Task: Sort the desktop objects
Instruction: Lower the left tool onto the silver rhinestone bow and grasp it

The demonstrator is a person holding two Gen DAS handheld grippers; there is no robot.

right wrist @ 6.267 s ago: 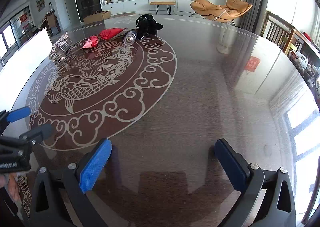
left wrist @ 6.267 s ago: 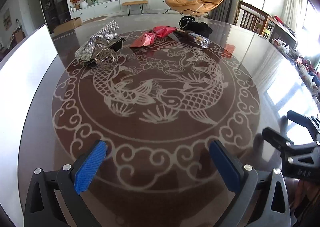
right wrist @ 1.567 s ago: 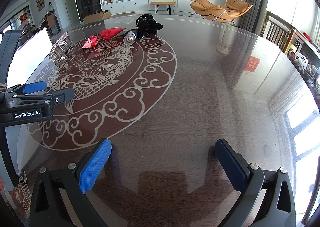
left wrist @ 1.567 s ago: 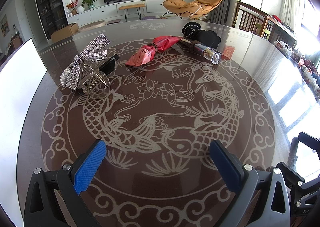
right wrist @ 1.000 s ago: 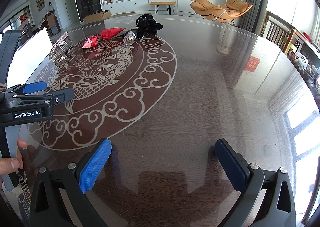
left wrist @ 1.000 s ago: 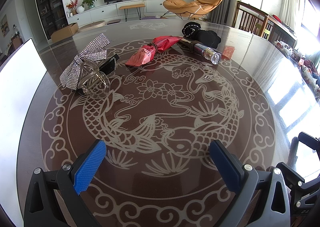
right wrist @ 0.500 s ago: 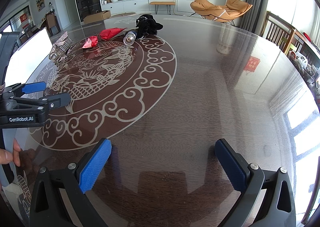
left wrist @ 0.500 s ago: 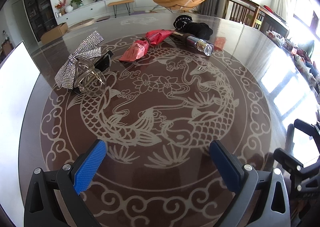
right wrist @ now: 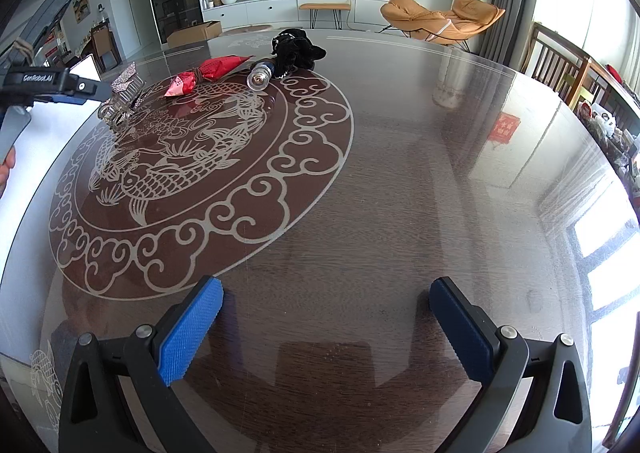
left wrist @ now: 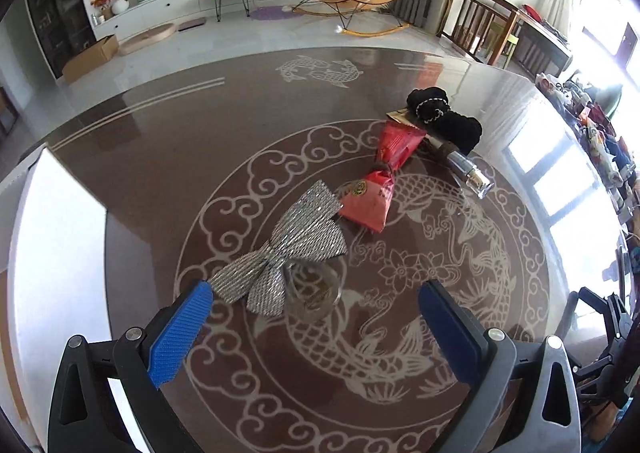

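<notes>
Glass table point(left wrist: 168, 141): clear clip point(left wrist: 312, 291) btwn wide-apart left tongs point(left wrist: 316, 327).

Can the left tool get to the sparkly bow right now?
Probably yes. The left tool is open and the sparkly bow lies just ahead of it, with only a clear hair clip beside it.
</notes>
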